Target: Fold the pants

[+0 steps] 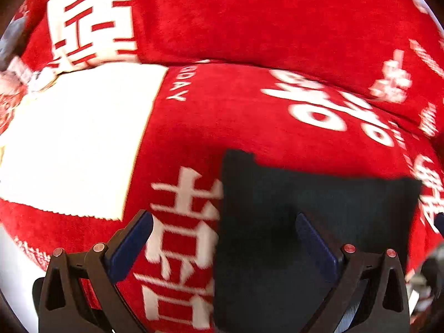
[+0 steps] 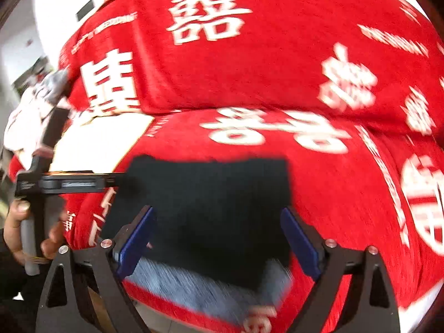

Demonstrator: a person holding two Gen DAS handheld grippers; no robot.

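Here, in the left wrist view, the dark pants lie folded on the red blanket, under the right finger of the spread, empty left gripper. In the right wrist view, the pants sit between the parted fingers of the right gripper, ungrasped.

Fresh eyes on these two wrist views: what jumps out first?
The bright red blanket with big white characters fills both views. On it lie the dark folded pants, straight ahead of the open right gripper; in the left wrist view they sit under the right side of the open left gripper. A white cloth lies left of them.
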